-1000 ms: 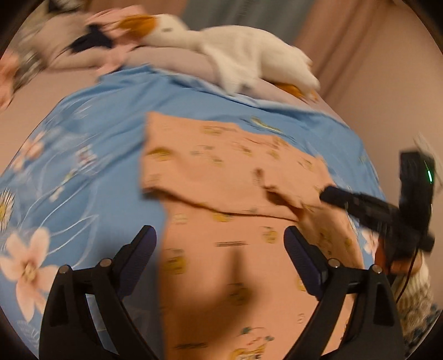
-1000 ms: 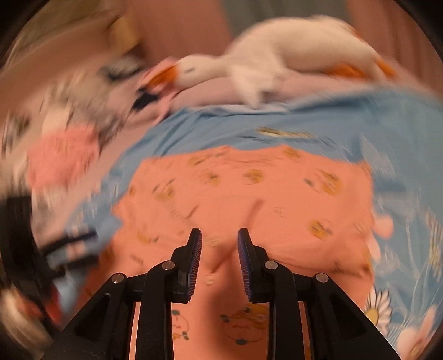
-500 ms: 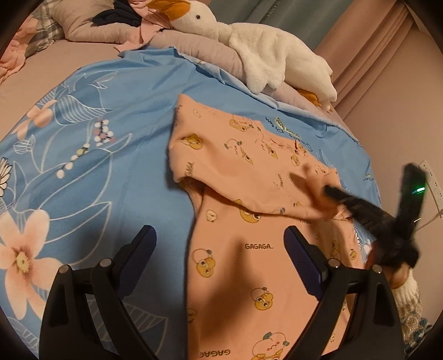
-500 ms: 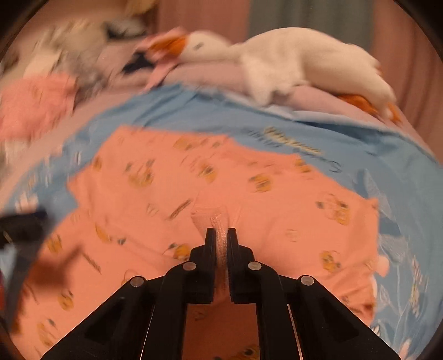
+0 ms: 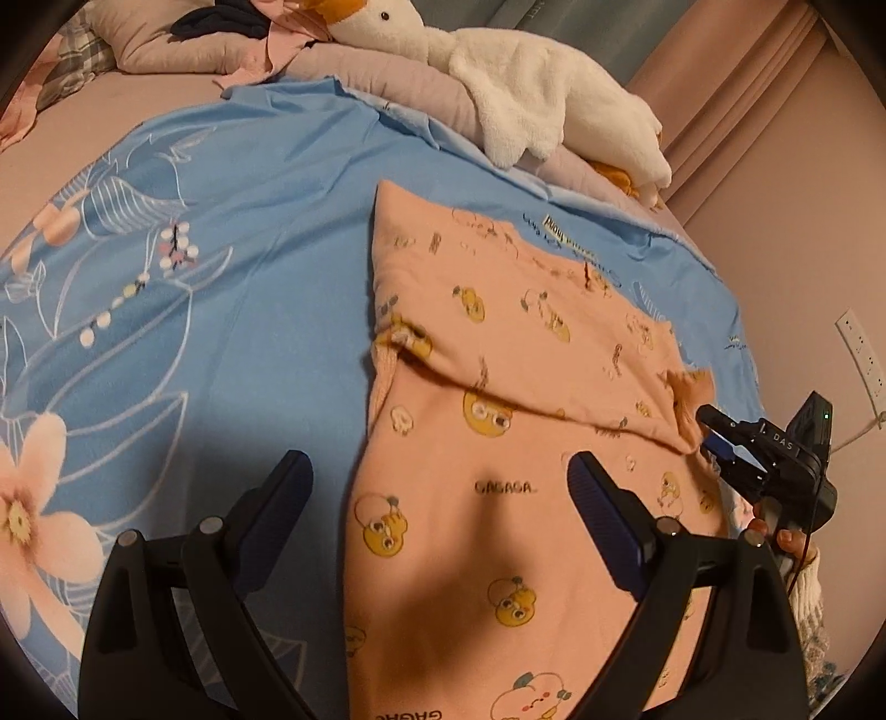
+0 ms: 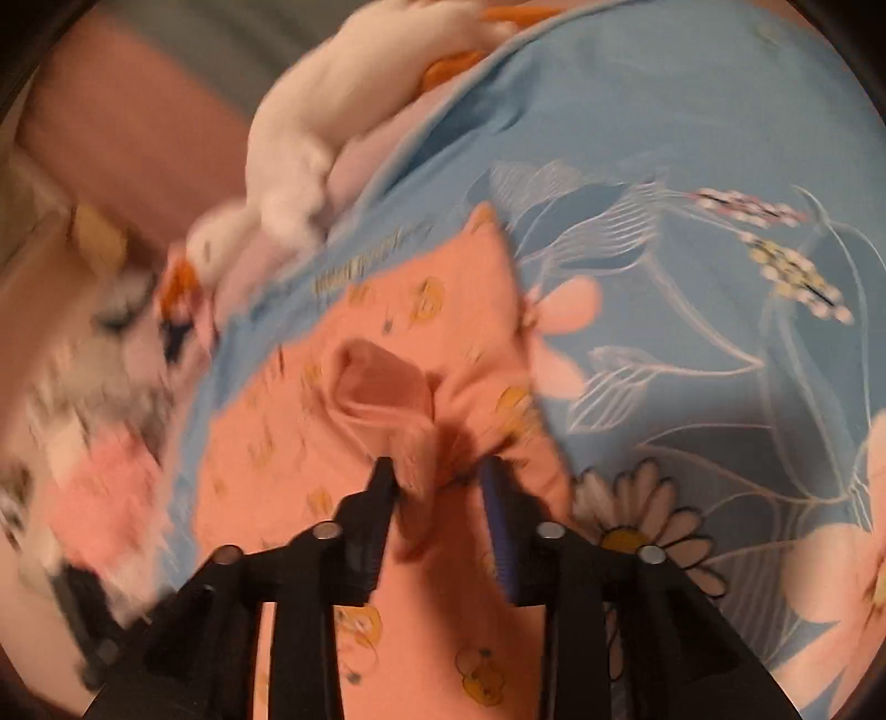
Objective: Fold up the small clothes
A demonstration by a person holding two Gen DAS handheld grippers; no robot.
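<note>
A peach garment (image 5: 515, 554) with yellow duck prints lies on the blue floral sheet (image 5: 232, 310). Its far half is folded toward me as a flap (image 5: 498, 332). My left gripper (image 5: 437, 498) hovers open above the garment's near part, with nothing between its fingers. My right gripper (image 5: 714, 432), held in a hand, sits at the flap's right corner. In the blurred right wrist view its jaws (image 6: 440, 482) are opening, and a fold of the peach garment (image 6: 310, 443) hangs loosely between them beside the left finger (image 6: 382, 482).
A white plush goose (image 5: 531, 94) lies along the pillows at the bed's far side, with a pile of clothes (image 5: 243, 22) beside its head. Pink curtains (image 5: 736, 94) and a wall socket (image 5: 861, 354) are to the right. Bare sheet stretches to the garment's left.
My right gripper was shut on the flap's corner half a second ago. It has since rolled, shifted right and down, and its jaws have parted. The left gripper has stayed put.
</note>
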